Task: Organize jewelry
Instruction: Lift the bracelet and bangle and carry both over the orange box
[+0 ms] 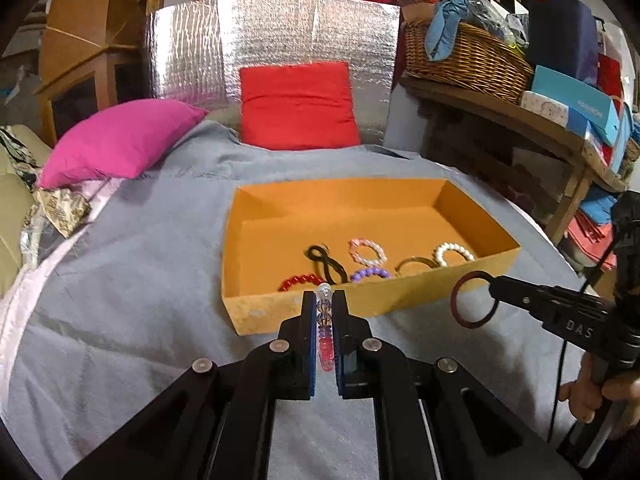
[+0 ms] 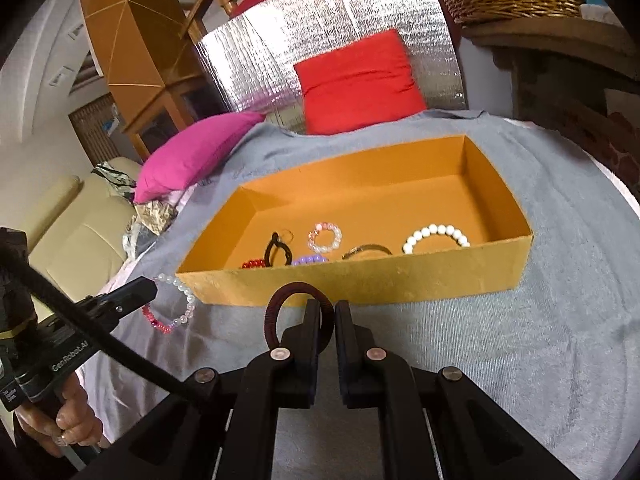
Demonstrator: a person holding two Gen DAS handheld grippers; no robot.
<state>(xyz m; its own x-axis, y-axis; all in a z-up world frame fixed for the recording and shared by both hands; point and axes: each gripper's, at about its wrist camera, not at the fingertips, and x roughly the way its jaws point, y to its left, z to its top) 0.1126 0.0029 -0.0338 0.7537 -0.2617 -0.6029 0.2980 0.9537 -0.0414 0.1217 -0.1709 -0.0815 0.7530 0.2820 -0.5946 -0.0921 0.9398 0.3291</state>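
Observation:
An open orange box (image 1: 320, 312) (image 2: 360, 284) lies on the grey cloth and holds several bracelets, among them a white bead one (image 1: 454, 253) (image 2: 436, 236). My left gripper (image 1: 325, 300) is shut on a bracelet of clear, purple and pink beads (image 1: 325, 336), held edge-on just before the box's near wall. The same beaded bracelet (image 2: 178, 304) hangs from it at the lower left in the right wrist view. My right gripper (image 2: 328, 308) is shut on a dark red hair ring (image 2: 298, 294), which shows at right as the ring (image 1: 476, 300), near the box's front right corner.
A pink cushion (image 1: 120, 140) and a red cushion (image 1: 298, 106) lie at the far end of the cloth against a silver foil panel (image 1: 272, 44). A wicker basket (image 1: 464, 56) and boxes crowd a wooden shelf at right. A cream sofa (image 2: 80, 232) stands left.

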